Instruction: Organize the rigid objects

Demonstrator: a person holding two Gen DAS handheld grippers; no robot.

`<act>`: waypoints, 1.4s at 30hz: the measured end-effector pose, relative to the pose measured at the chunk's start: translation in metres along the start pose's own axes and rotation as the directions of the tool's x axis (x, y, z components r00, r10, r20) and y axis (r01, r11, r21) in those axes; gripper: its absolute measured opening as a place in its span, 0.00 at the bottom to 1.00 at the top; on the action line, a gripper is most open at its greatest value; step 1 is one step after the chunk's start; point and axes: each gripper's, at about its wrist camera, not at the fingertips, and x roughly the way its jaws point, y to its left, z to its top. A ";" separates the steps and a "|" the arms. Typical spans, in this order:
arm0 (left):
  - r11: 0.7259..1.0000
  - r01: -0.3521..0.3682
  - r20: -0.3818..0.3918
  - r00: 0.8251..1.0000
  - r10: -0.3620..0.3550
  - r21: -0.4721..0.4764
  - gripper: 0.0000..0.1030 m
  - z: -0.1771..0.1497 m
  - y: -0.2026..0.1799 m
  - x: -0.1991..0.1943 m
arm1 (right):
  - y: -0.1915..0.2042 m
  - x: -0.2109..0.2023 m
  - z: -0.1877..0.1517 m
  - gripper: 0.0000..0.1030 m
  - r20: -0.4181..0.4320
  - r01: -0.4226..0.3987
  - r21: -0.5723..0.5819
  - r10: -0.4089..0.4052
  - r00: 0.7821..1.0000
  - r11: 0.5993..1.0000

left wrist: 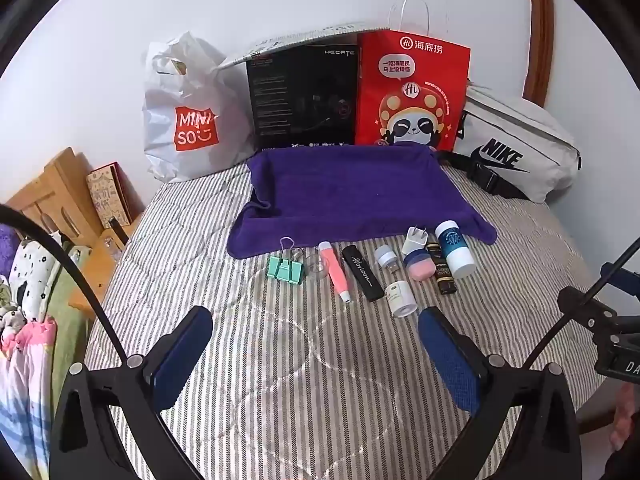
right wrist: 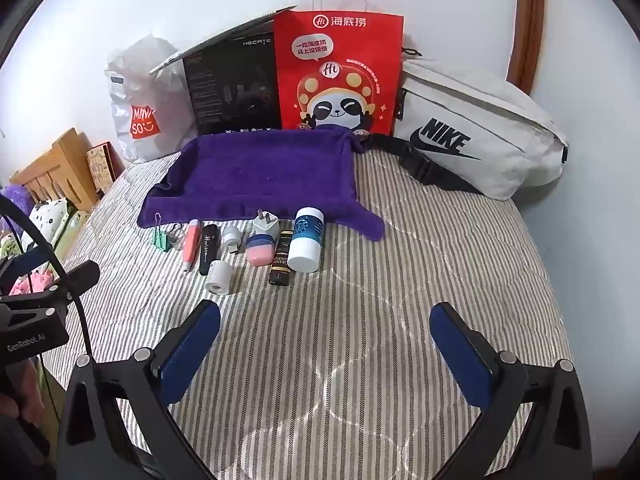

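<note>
While both your tools hover over the striped bedspread (left wrist: 304, 360), your left gripper (left wrist: 316, 354) and right gripper (right wrist: 326, 350) stand spread, holding nothing. Just beyond lies a row of small items: the black Horizon case (left wrist: 362, 273) and pink pen (left wrist: 336, 272) run lengthwise, slanting away. Behind them spreads the purple towel (left wrist: 352, 192), then the red bag (right wrist: 340, 76). A clear piece beside the green binder clip (left wrist: 285, 269) is hard to make out.

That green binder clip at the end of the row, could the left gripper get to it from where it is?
Probably yes. The left gripper is open and holds nothing, and only bare striped bedding lies between it and the green binder clip. The clip sits at the row's left end, with a small clear item close on its right.
</note>
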 end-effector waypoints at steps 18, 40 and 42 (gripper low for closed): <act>1.000 -0.006 -0.005 1.000 0.006 -0.008 1.00 -0.003 0.006 -0.003 | -0.001 -0.009 0.001 1.00 0.005 0.010 0.010 -0.010 1.000 1.000; 1.000 -0.008 -0.010 1.000 0.008 -0.012 1.00 -0.005 0.007 -0.001 | 0.004 -0.012 -0.001 1.00 0.013 0.016 0.000 -0.016 1.000 1.000; 1.000 -0.008 -0.010 1.000 0.007 -0.011 1.00 -0.005 0.007 -0.001 | 0.003 -0.012 -0.001 1.00 0.012 0.013 0.000 -0.013 1.000 1.000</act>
